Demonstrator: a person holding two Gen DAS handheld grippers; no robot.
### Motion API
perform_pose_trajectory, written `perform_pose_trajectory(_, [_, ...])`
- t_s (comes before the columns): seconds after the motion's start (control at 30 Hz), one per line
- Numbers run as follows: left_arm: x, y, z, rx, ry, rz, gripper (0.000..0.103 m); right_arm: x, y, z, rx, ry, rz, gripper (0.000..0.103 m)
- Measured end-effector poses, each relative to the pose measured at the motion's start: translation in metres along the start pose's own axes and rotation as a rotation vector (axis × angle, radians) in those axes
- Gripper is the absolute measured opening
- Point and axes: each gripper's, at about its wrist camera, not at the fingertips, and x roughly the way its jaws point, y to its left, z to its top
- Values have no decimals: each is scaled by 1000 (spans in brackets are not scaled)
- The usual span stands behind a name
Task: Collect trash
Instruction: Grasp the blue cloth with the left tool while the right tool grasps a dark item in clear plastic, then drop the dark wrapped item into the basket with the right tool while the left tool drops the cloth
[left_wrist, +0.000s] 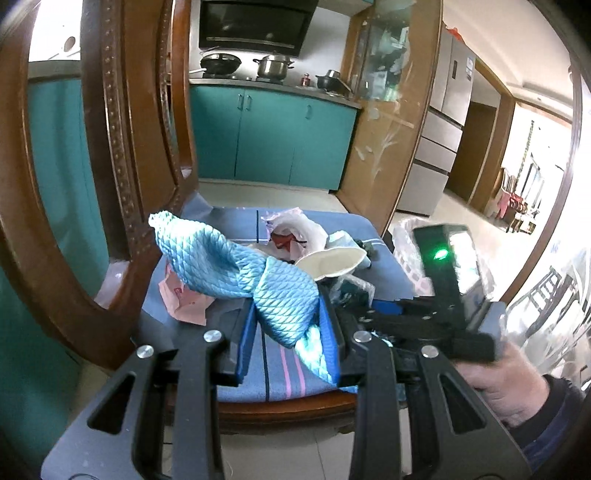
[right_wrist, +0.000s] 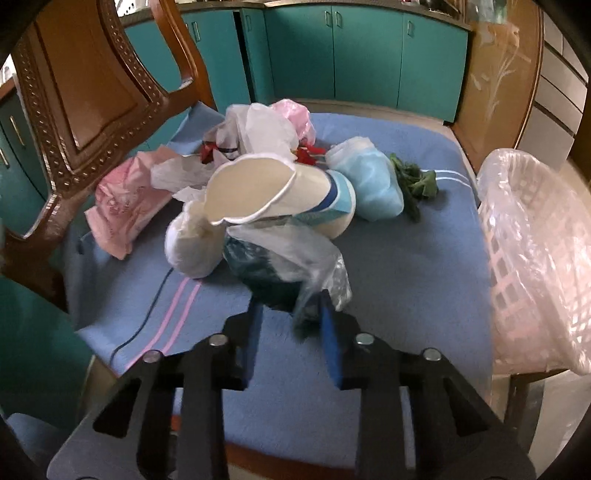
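Plastic is the trouble in this grab: the right gripper (right_wrist: 290, 328) has its blue pads around the tail of a clear plastic bag (right_wrist: 295, 254) wrapped over something dark green, and the film looks pinched only at a thin, loose edge, so a lift could let it slide out or tear and spill the contents back onto the blue cushion (right_wrist: 406, 266) of the wooden chair (right_wrist: 92, 85). That bag touches the crushed paper cup (right_wrist: 266, 192) and the white wad just beside it, so a hasty pull may drag the heap sideways and roll the cup off the seat. A thin dark cable (right_wrist: 147, 317) lies on the cushion near the pads and could snag. The left gripper (left_wrist: 291, 325) is pressed onto a light blue quilted cloth (left_wrist: 240, 266), held up above the seat; its free end hangs over the pile and may sweep the pink wrapper (left_wrist: 184, 299) away. Trash remains heaped mid-cushion, while the lined pink basket (right_wrist: 535, 258) stands just beside the chair's right edge, where a dangling bag could catch the rim and tip it
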Motion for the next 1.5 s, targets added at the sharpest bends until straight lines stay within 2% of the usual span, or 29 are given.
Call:
perform_pose_trajectory(0.17, [3, 1, 1, -4, 5, -5, 32, -43, 7, -23, -9, -39, 70, 19])
perform_pose_trajectory(0.27, [5, -1, 3, -3, 5, -3, 32, -71, 5, -33, 19, -109, 120, 19])
perform_pose_trajectory(0.33, [6, -1, 4, 2, 0, 1, 32, -88, 1, -35, 52, -174, 132, 19])
perform_pose_trajectory(0.47, [12, -1, 4, 5, 18, 20, 32, -103, -5, -28, 101, -257, 99, 19])
perform_pose_trajectory(0.73, [24, -1, 17, 23, 12, 87, 32, -106, -19, -25, 141, -263, 78, 19])
perform_pose_trajectory(1.2, [26, -5, 16, 31, 24, 99, 32, -107, -25, -26, 142, -261, 77, 19])
perform_pose_trajectory(1.33, [25, -6, 17, 28, 22, 98, 32, -122, -44, -21, 181, -344, 37, 19])
perform_pose_trajectory(1.5, [26, -6, 17, 26, 25, 100, 32, -144, -107, -10, 311, -459, -107, 19])
